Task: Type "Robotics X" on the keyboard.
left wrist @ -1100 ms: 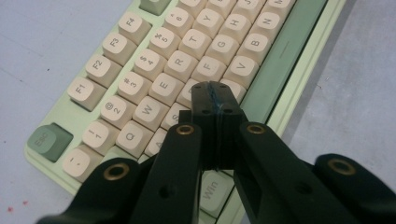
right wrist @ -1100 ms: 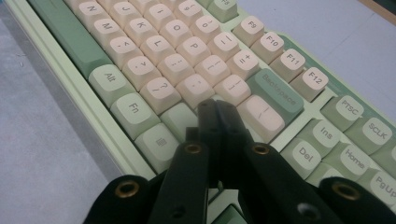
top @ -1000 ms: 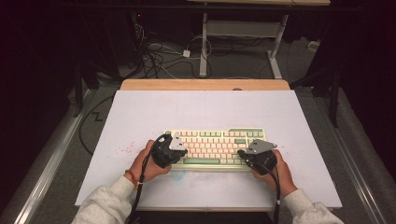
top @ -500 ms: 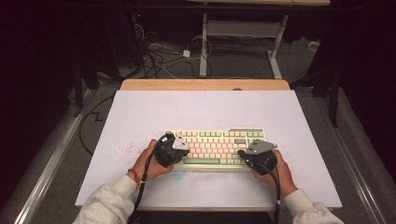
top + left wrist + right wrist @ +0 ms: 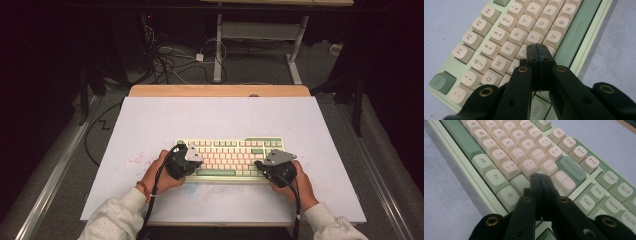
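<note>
Keyboard [image 5: 232,157] | under both closed fingers [image 5: 539,52] | left, right ends

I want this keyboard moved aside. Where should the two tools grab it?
Probably the keyboard by its short end edges, one tool from each side: it lies flat and long, and its low green rim offers a thin lip.

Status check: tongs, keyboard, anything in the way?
Left tongs shut, over left keys. Right tongs shut, over right keys. Keyboard flat on table. Nothing in the way.
</note>
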Demonstrator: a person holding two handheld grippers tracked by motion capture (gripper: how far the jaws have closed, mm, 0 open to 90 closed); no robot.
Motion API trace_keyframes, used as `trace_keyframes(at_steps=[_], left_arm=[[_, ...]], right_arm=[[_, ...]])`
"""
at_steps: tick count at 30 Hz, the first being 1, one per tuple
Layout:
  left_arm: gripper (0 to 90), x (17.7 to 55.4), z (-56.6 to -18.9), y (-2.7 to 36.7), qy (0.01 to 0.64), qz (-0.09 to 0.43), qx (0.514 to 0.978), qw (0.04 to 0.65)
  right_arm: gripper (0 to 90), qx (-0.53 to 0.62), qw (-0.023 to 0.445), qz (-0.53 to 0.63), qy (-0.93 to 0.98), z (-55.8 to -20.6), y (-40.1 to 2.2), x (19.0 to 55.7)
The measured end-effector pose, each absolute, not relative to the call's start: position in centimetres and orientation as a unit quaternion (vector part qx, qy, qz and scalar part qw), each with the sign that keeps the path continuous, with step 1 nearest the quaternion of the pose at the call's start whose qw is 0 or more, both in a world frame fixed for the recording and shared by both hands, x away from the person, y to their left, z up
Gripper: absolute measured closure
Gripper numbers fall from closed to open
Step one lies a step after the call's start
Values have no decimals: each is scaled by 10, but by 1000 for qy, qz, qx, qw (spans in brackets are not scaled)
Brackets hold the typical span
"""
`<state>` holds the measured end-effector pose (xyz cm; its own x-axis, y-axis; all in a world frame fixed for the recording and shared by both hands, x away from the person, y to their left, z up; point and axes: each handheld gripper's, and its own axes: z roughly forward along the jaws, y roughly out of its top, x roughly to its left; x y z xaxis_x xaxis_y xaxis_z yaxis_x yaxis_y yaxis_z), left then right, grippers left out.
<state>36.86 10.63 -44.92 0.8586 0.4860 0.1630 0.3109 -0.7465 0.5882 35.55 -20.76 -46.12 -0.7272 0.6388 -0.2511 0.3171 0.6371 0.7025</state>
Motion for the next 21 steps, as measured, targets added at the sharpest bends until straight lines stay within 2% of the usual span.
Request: trace_keyframes(at_steps=[21], left_arm=[[869, 367, -453, 107, 215, 159, 922, 280]], right_arm=[[900, 275, 246, 323, 871, -461, -208, 355]])
